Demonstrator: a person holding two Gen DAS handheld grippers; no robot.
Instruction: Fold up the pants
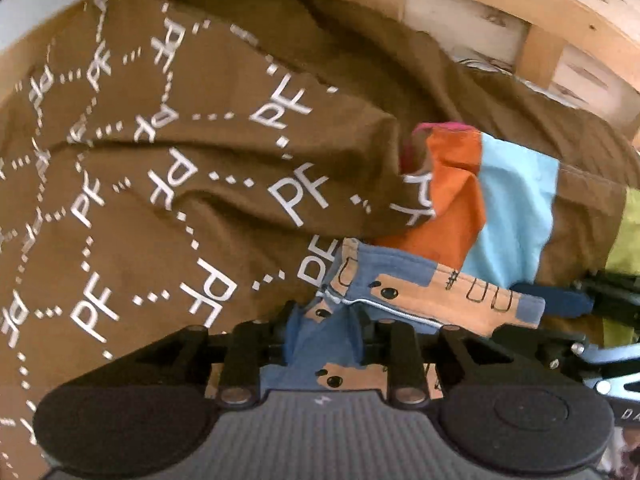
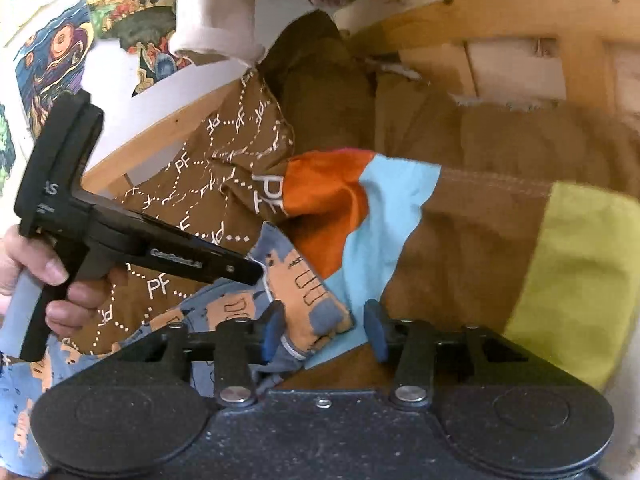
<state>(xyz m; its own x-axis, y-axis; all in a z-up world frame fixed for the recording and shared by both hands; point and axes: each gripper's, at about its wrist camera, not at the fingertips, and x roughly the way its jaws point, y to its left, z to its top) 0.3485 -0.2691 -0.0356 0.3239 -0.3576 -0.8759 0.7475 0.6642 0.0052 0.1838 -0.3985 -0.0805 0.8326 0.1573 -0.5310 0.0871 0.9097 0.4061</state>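
Note:
The pants are small, blue with an orange-tan print. They lie bunched on a brown "PF" patterned cloth. My left gripper is shut on a fold of the pants, which fills the gap between its fingers. In the right wrist view the left gripper comes in from the left, held by a hand, its tip on the pants. My right gripper is open, with its blue pads either side of the pants' hem.
A patchwork cloth with orange, light blue and yellow-green panels lies under and behind the pants. A wooden slatted frame runs along the back. A white garment hangs at the upper left.

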